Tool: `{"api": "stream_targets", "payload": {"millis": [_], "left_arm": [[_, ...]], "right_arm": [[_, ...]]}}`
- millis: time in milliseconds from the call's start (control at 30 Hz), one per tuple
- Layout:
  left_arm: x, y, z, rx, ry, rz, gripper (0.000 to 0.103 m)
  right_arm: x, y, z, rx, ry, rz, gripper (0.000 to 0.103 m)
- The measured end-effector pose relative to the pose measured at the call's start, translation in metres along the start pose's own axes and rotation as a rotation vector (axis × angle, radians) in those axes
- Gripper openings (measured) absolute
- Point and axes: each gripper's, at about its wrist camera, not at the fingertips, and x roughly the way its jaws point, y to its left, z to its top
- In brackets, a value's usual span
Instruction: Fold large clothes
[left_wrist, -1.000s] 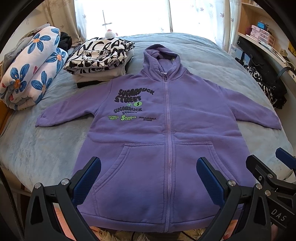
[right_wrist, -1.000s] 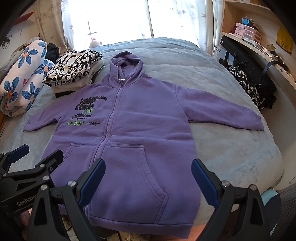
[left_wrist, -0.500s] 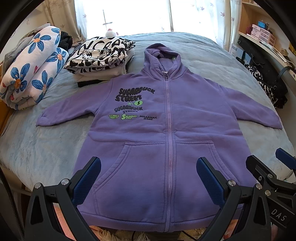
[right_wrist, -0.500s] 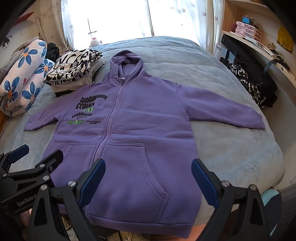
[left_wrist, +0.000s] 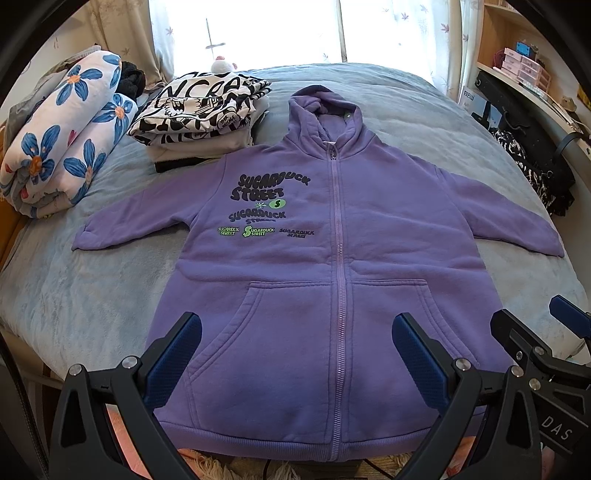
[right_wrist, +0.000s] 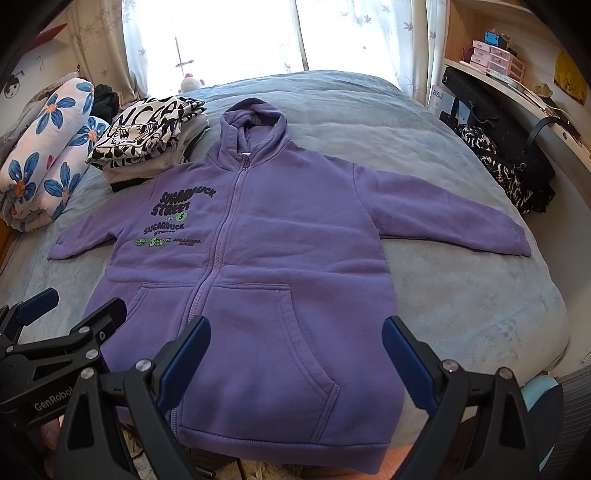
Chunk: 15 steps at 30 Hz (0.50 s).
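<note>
We hold both grippers, left (left_wrist: 295, 354) and right (right_wrist: 295, 354), wide open and empty over the hoodie (left_wrist: 295, 295), still flat and unfolded.

Floral quilt (left_wrist: 62, 136), black bag (right_wrist: 506, 147)

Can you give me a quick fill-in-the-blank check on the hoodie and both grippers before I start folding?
1. The purple hoodie lies flat on the bed with its zipper ____.
2. Both sleeves are spread ____ from the body.
3. The left gripper and right gripper both hover with jaws ____.
4. The folded black-and-white garment sits beside the hoodie's ____.

Missing words: closed; outward; open; hood
</note>
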Motion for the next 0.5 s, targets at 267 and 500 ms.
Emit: {"api": "stream_targets", "payload": {"millis": [267,500], "left_arm": [[-0.0003,0.0028,-0.0048,-0.002,0.001,0.000,0.102],[-0.0008,0.0037,-0.0055,-0.003,-0.001,-0.002,0.102]], "right_arm": [[0.0003,0.0006,-0.0012,0.000,0.002,0.002,0.095],[0.0004,0.0013,-0.0033,0.000,0.003,0.002,0.095]]}}
